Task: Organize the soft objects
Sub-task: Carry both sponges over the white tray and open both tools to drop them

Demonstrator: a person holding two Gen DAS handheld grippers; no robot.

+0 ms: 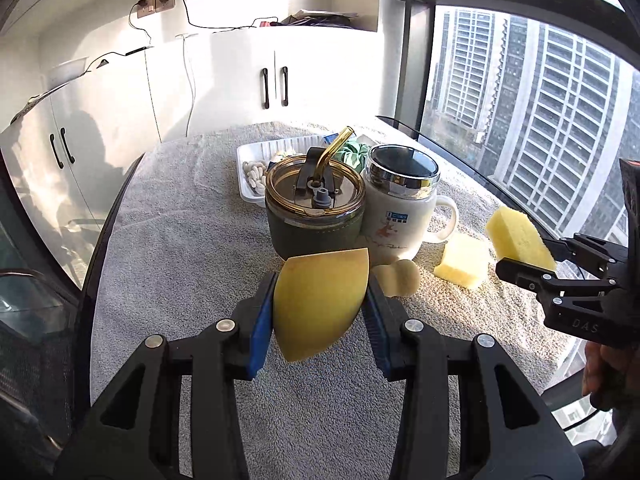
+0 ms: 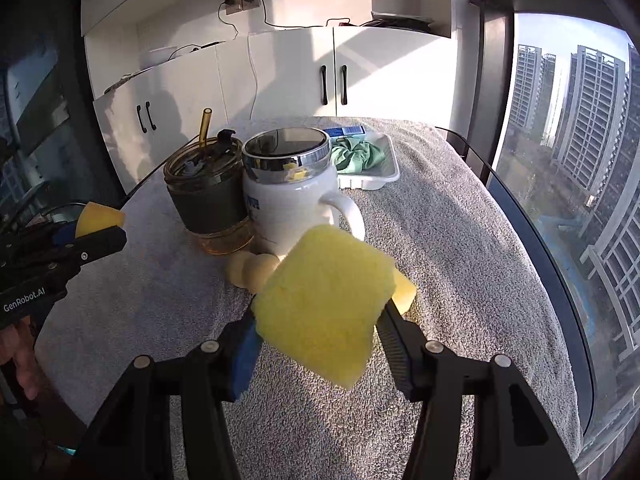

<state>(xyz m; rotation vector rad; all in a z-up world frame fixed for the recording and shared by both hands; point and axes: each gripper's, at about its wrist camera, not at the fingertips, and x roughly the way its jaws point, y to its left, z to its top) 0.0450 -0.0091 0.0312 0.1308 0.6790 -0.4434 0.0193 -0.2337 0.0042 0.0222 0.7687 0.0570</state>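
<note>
The left claw is clenched on a flat, leaf-shaped yellow sponge, raised above the grey-towelled table. The right claw grips a blocky yellow foam sponge; 1 more yellow foam block lies on the table just beyond it, beside a white ceramic mug.

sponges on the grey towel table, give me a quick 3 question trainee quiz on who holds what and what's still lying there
1. True or false: the left gripper is clamped on a smooth yellow wedge-shaped sponge.
2. Which thing does the right gripper hold? A) the white mug B) a porous yellow block sponge C) the green cloth
3. Fill in: the green cloth lies in the white ___ behind the mug.

Key
1. True; the wedge is off the towel, pinched between the blue pads.
2. B; a second block sponge lies loose on the towel beside the mug.
3. Tray.
</note>
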